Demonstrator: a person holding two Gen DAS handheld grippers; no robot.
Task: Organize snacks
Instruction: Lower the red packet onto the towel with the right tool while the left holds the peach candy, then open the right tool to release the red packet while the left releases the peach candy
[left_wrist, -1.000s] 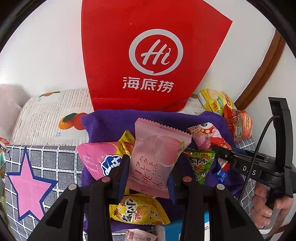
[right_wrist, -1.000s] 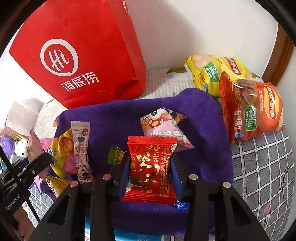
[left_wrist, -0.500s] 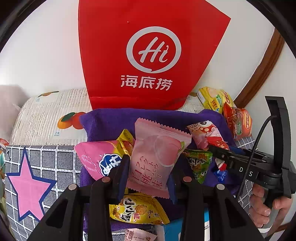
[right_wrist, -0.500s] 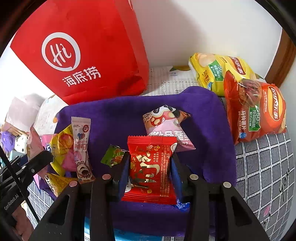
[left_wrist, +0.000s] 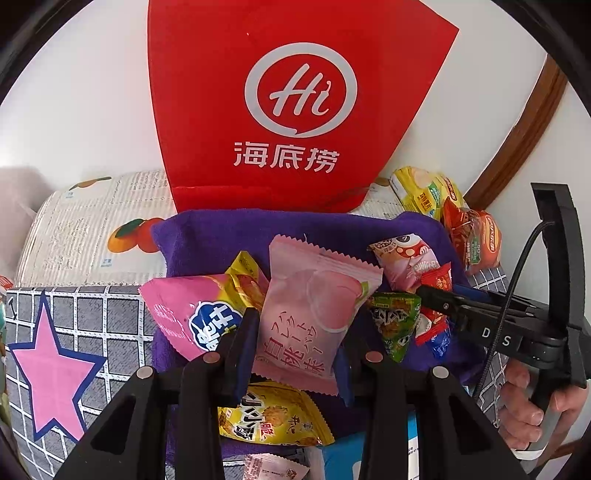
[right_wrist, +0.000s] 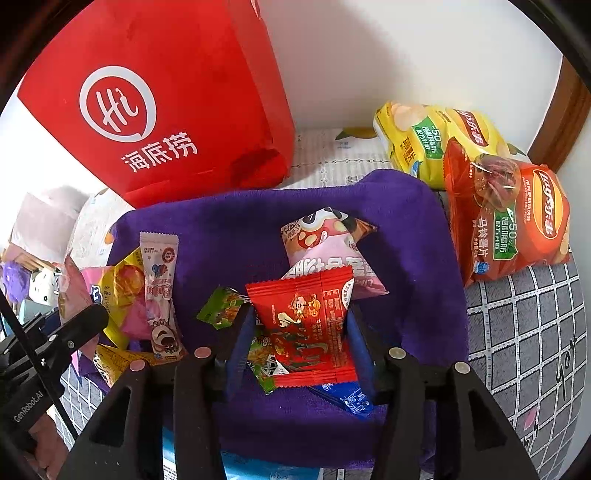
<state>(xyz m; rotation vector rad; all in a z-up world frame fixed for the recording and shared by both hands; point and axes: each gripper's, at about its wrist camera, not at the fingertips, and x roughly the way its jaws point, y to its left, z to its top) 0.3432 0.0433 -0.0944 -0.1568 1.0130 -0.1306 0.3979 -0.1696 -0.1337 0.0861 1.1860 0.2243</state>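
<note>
Before the tall red paper bag (left_wrist: 295, 110), above the purple towel (right_wrist: 406, 221), the left gripper (left_wrist: 299, 332) is clamped on a pale pink peach-print packet (left_wrist: 310, 310) and the right gripper (right_wrist: 299, 339) on a red foil sachet (right_wrist: 306, 328); likely mid-carry, bagging them next.

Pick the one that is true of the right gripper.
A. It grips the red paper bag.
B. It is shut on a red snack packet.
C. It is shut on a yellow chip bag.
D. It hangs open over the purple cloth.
B: in the right wrist view the right gripper has both fingers pressed against the sides of the red snack packet, above the purple cloth.
</note>
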